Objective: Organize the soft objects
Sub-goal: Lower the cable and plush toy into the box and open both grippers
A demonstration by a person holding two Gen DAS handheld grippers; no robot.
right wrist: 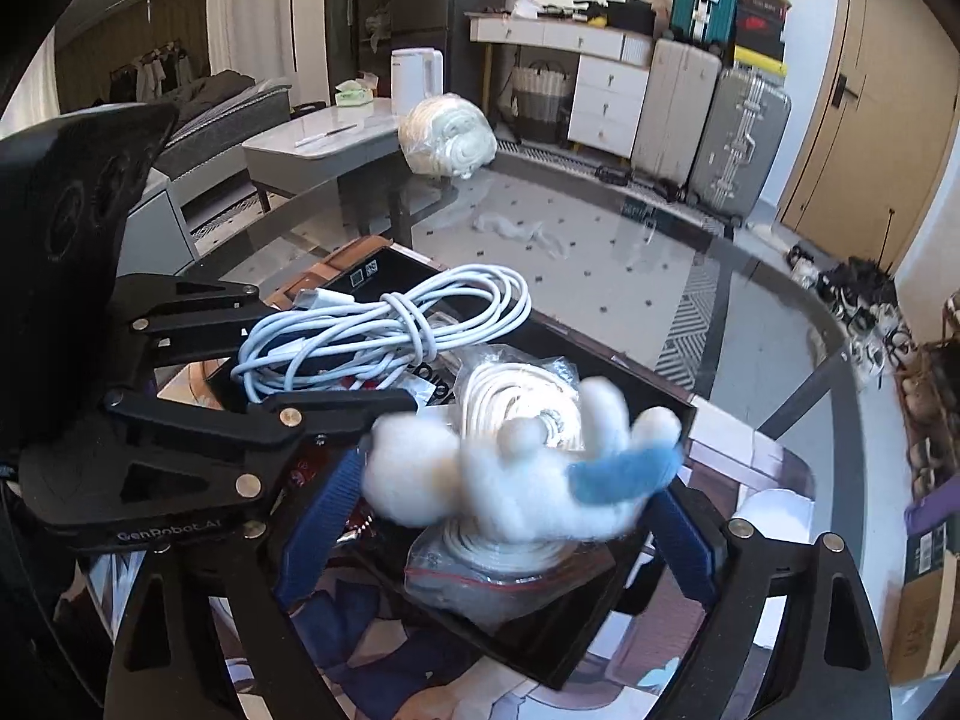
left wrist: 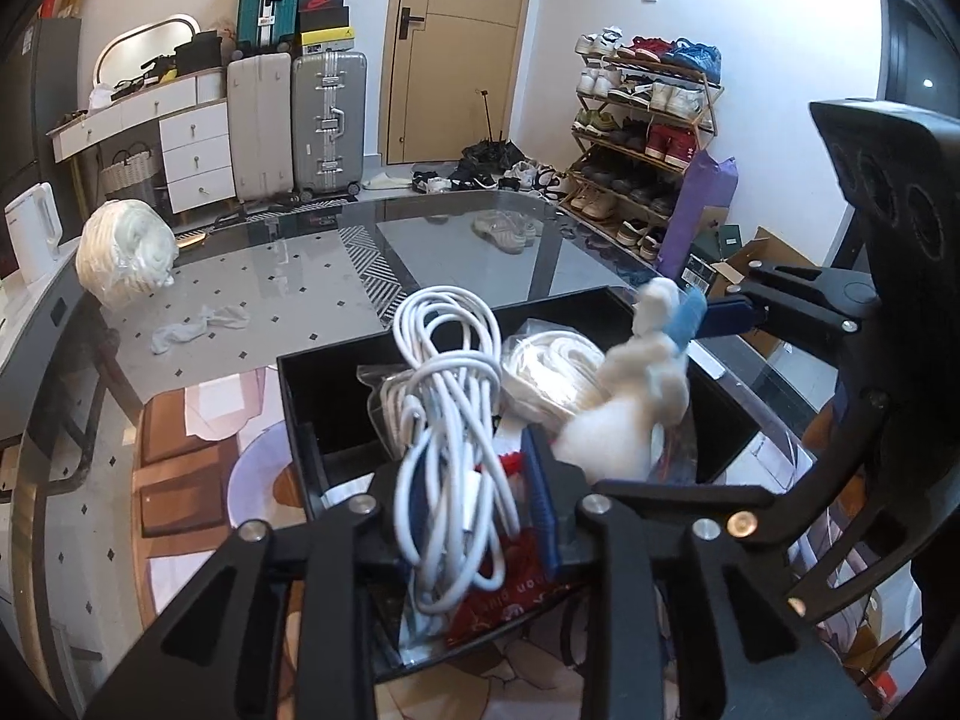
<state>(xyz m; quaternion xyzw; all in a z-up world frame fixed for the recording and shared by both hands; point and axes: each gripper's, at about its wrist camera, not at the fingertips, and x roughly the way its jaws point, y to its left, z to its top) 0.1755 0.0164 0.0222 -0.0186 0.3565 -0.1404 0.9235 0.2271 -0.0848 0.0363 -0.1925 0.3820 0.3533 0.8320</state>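
Loading soft things into a black tray (left wrist: 300, 396): left gripper (left wrist: 474, 510) clamping a white cable (left wrist: 447, 420), right gripper (right wrist: 498, 498), jaws apart, probably dropping cotton fluff (right wrist: 498, 474) next.

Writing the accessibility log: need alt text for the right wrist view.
The right hand-held gripper has a blurred white fluffy toy between its blue fingers above a black box holding bagged white rope. Beside it, the left hand-held gripper grips a coiled white cable.
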